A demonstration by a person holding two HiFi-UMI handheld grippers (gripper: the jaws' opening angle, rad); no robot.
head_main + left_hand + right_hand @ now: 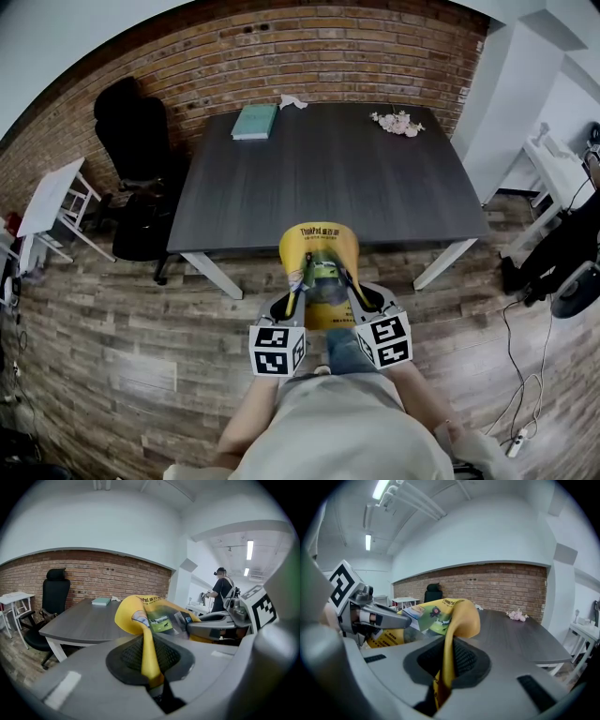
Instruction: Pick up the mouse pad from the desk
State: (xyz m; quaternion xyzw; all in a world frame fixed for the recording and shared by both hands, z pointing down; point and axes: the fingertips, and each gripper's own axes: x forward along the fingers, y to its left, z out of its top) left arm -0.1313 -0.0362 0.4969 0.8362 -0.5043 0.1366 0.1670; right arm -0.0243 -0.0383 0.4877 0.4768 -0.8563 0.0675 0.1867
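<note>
The yellow mouse pad [320, 262] with printed pictures hangs in the air just in front of the dark desk [319, 178], its far end curling over. My left gripper [298, 292] is shut on its left edge, and my right gripper [349, 289] is shut on its right edge. In the left gripper view the pad's edge [149, 653] runs down between the closed pads. The right gripper view shows the pad [451, 639] pinched the same way, with the left gripper [370, 616] beside it.
A teal book [255, 121], a white scrap [292, 101] and a pink bunch [398, 123] lie at the desk's far edge. A black office chair [141, 178] stands left of the desk, with a small white table [52, 197] beyond. Cables [525, 375] trail on the wooden floor at right.
</note>
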